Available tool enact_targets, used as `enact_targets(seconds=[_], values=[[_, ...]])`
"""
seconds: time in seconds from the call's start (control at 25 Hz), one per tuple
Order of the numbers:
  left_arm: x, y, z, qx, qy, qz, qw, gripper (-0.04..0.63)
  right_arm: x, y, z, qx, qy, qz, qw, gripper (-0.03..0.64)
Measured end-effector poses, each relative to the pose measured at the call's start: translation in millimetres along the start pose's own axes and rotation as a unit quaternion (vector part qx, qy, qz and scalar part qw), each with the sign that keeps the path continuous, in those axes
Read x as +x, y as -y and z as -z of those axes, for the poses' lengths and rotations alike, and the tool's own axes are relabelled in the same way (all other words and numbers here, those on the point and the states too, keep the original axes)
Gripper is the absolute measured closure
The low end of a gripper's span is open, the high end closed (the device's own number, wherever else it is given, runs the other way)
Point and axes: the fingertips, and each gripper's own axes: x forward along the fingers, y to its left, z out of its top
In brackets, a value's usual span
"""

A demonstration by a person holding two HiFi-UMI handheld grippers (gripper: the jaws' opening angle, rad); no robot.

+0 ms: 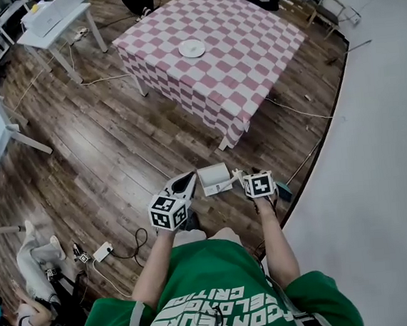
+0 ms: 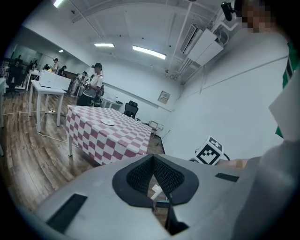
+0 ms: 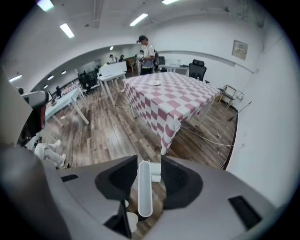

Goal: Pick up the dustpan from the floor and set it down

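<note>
The white dustpan (image 1: pixel 214 178) shows in the head view between my two grippers, its handle reaching right toward the right gripper (image 1: pixel 239 179). In the right gripper view that gripper (image 3: pixel 149 159) is open. The long white handle (image 3: pixel 144 187) lies in the gap between its jaws, close to the left one and clear of the right one, with wooden floor beneath it. My left gripper (image 1: pixel 190 176) is just left of the pan. It points out over the room and its jaws (image 2: pixel 153 158) meet at the tips, with nothing held.
A table with a pink checked cloth (image 1: pixel 215 57) and a white plate (image 1: pixel 192 49) stands ahead. A white wall (image 1: pixel 377 178) runs along the right. Cables (image 1: pixel 136 244) and a power strip (image 1: pixel 102 251) lie on the floor at left. White desks (image 1: pixel 54 22) stand farther off.
</note>
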Motion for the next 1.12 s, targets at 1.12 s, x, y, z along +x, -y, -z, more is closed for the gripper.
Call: enact_targets(seconds=[1.12], values=[[22, 56, -48, 0.061, 0.033, 0.049, 0.9964, 0.592, -195, 48, 1, 0.057, 0.295, 0.017, 0.954, 0.609]])
